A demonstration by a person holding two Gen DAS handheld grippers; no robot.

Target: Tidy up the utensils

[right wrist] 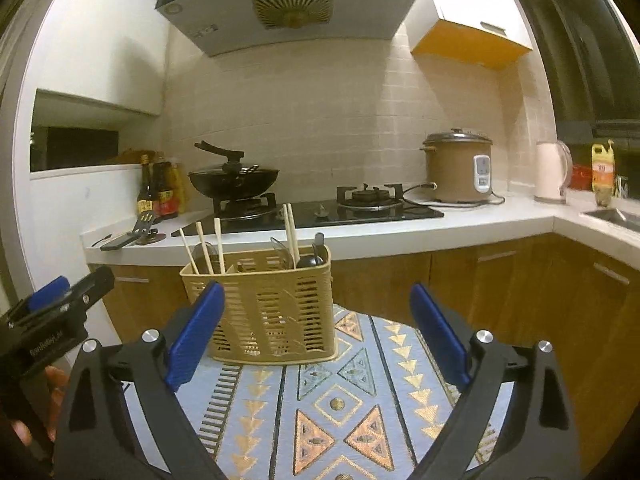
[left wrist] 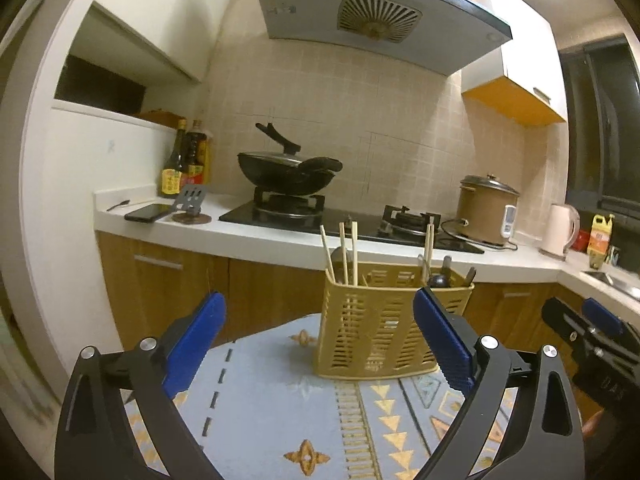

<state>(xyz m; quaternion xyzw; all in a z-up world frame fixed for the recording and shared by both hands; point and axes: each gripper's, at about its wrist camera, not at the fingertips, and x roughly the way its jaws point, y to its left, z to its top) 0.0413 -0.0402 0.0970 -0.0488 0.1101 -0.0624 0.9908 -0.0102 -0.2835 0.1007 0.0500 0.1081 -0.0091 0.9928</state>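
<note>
The small table covered with a pale blue cloth patterned in gold triangles and diamonds (right wrist: 340,404) ends just behind the tan slotted plastic utensil basket (right wrist: 264,308), and beyond that edge an open gap separates it from the wood-fronted cabinets under the white kitchen counter (right wrist: 480,224). Bare cloth lies in front of the basket and to its right in the right wrist view. The basket stands upright near the table's far edge, divided into compartments: pale wooden chopsticks (right wrist: 202,248) lean out of the left one, another pair of chopsticks (right wrist: 291,232) rises nearer the right, and dark-handled utensils (right wrist: 316,252) fill the right end, their exact kinds too small to tell. The left gripper (left wrist: 320,340) has its blue-padded fingers spread wide and holds nothing; the basket sits ahead of it, toward its right finger. The right gripper (right wrist: 318,332) is likewise spread and empty, with the basket ahead and toward its left finger. Neither gripper touches the basket. On the counter behind stand a black lidded wok (right wrist: 234,178) and a brown rice cooker (right wrist: 458,168).
</note>
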